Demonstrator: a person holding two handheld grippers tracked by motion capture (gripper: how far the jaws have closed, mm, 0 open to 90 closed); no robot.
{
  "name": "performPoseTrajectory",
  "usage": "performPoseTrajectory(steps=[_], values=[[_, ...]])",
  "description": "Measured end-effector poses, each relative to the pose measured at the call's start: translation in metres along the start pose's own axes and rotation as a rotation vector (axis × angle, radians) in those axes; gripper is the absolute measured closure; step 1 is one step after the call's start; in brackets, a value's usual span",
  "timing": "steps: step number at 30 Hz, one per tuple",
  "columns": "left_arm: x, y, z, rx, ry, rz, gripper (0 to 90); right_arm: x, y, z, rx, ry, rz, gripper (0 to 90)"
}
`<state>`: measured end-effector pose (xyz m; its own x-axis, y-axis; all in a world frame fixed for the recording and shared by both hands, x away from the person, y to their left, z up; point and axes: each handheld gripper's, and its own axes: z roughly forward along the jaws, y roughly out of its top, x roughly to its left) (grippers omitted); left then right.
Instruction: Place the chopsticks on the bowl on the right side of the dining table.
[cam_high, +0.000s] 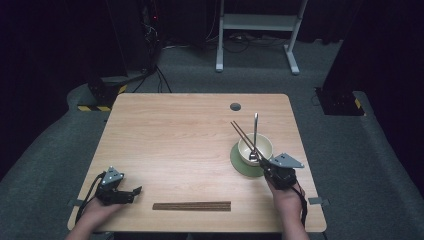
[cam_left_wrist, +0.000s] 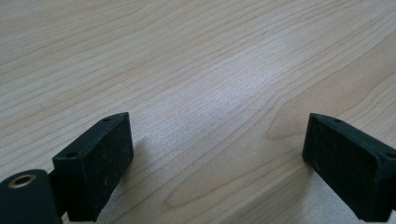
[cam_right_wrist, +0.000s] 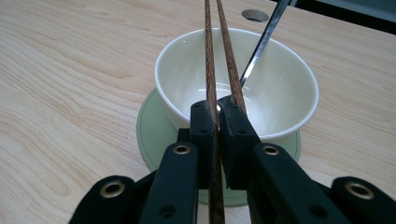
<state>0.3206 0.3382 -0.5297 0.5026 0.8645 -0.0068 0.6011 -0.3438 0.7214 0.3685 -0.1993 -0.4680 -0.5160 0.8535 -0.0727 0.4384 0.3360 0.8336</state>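
Tabletop (cam_high: 175, 130): light wood, cable hole near the far edge. Dark wooden strip (cam_high: 191, 206) lies flat by the near edge, between your hands. Green saucer (cam_right_wrist: 154, 135) sits right of centre, white bowl (cam_right_wrist: 280, 84) on it, metal spoon (cam_right_wrist: 261, 44) leaning inside. Your right tool (cam_right_wrist: 217, 109) is clamped on the chopsticks (cam_right_wrist: 211, 51), which slant up over the bowl. Your left tool (cam_left_wrist: 217, 158) rests low over bare wood at near left, jaws wide apart, nothing between them.

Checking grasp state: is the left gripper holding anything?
No: the left gripper has its jaws wide apart over bare table.
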Motion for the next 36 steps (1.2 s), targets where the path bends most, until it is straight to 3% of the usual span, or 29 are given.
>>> performPoseTrajectory(steps=[13,18,20,25,28,36], values=[[0.000,0.000,0.000,-0.001,-0.001,0.000,8.8,-0.004,0.003,-0.011,-0.047,0.009,0.042,77.6],[0.000,0.000,0.000,-0.001,-0.002,0.000,8.8,-0.007,0.003,-0.023,-0.068,-0.010,0.076,60.3],[0.000,0.000,0.000,-0.001,-0.003,0.000,8.8,-0.007,0.001,-0.025,-0.073,0.006,0.094,54.5],[0.000,0.000,0.000,-0.001,-0.005,0.000,8.8,-0.007,-0.010,-0.026,-0.044,-0.015,0.102,49.4],[0.001,0.000,0.000,-0.003,-0.011,-0.001,8.8,-0.011,-0.018,-0.024,-0.015,-0.008,0.116,50.8],[0.001,0.000,0.000,-0.003,-0.020,0.008,8.8,-0.009,-0.023,-0.020,0.015,0.022,0.093,68.5]])
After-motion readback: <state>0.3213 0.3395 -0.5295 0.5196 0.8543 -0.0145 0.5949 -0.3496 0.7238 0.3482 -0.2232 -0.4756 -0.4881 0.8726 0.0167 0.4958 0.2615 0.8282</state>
